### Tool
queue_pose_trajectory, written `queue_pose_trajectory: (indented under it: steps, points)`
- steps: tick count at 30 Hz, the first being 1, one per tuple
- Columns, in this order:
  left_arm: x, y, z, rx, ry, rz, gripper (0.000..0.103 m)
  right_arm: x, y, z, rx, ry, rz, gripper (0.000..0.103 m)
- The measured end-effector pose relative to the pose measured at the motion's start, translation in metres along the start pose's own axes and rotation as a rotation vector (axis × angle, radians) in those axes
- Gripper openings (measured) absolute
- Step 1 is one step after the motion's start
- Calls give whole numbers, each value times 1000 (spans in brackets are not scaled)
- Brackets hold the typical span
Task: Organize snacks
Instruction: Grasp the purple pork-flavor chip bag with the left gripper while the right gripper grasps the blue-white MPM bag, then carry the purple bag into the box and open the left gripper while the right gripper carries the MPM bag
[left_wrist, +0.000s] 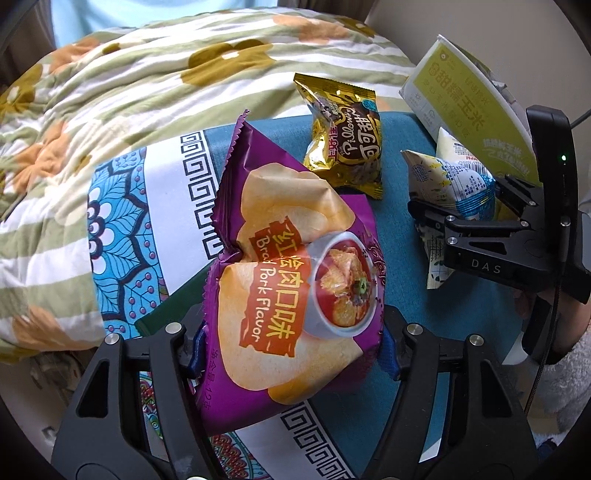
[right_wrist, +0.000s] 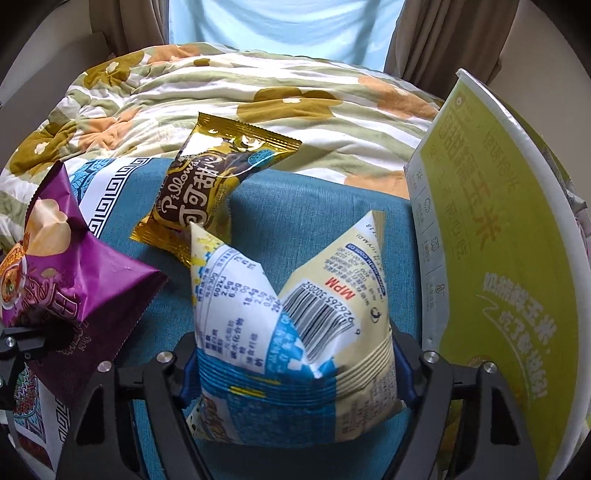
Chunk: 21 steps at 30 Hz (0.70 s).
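I have both tongs loaded: my left gripper (left_wrist: 291, 350) is clenched on the purple pork-flavour chip bag (left_wrist: 291, 266), my right gripper (right_wrist: 295, 354) squeezes the white-and-blue snack pack (right_wrist: 295, 317). The gold cocoa pillow bag (left_wrist: 343, 140) lies unsorted on the teal cloth (left_wrist: 402, 258) at twelve o'clock; the green-and-white box (right_wrist: 491, 258) stands at three. By my reckoning, sorting has barely begun.
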<state>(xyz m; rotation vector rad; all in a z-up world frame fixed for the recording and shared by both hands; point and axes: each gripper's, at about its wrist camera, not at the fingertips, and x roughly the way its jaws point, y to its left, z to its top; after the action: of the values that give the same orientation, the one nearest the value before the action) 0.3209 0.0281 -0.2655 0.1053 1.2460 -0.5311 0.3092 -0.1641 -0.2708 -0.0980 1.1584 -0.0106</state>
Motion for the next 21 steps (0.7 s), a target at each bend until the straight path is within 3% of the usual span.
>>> queue_pose_trajectory:
  steps: [13, 21]
  points:
    - [-75, -29, 11, 11, -150, 18, 66, -84, 3, 4, 42, -125, 72, 71]
    - [-119, -79, 42, 34, -265, 35, 66, -157, -38, 11, 98, -240, 98, 71]
